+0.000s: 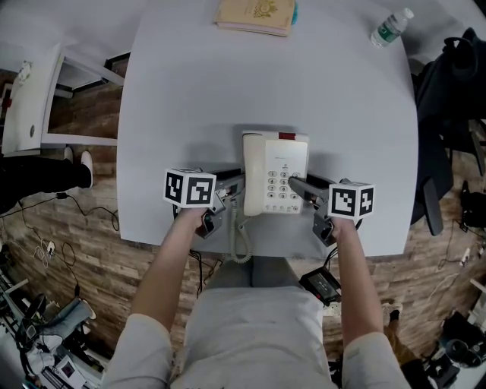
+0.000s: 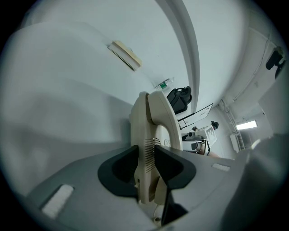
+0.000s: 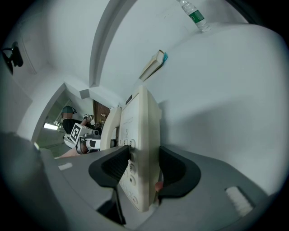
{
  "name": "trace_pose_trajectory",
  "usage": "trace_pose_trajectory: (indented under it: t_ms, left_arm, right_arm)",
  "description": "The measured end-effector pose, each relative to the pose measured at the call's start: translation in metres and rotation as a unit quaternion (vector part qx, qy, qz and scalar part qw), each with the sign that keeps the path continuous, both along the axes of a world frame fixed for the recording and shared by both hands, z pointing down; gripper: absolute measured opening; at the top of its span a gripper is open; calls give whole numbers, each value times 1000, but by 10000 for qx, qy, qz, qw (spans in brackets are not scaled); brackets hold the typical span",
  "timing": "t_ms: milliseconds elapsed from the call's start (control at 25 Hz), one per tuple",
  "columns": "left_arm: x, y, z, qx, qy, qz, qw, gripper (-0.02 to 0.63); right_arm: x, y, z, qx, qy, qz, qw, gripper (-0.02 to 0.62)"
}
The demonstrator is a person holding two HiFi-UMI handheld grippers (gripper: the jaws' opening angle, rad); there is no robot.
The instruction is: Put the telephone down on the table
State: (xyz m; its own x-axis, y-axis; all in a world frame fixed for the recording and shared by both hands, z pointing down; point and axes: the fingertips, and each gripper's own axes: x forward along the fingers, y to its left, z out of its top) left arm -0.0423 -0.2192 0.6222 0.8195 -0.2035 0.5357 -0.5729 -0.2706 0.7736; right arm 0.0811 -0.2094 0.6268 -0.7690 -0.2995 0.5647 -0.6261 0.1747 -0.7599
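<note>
1. The telephone (image 1: 275, 173) is at the middle of the table's (image 1: 190, 91) near edge, keypad (image 1: 282, 187) up, with its handset (image 1: 252, 176) along its left side
2. The left gripper (image 1: 237, 182) comes in from the near left; in the left gripper view its jaws are clamped on the telephone's (image 2: 153, 135) handset side, one pad against each face
3. The right gripper (image 1: 298, 185) comes in from the near right; in the right gripper view its jaws are clenched on the telephone's (image 3: 142, 149) keypad side, buttons facing one pad
4. Whether the telephone's base touches the tabletop cannot be told
5. The coiled cord (image 1: 241, 239) hangs off the near edge, between the person's forearms
6. A book (image 1: 255, 15) lies at the middle of the far edge
7. A water bottle (image 1: 390, 27) lies near the far right corner, well apart from the telephone
</note>
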Motion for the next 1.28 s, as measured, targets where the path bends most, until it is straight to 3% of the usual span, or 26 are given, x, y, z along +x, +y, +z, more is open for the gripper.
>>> trace_pose_trajectory:
  t_ms: [1280]
  left_arm:
    - [-1,-2,2,77,47,31,10000,146]
  right_arm:
    - [0,-2,7,21,-241,125,9996,229]
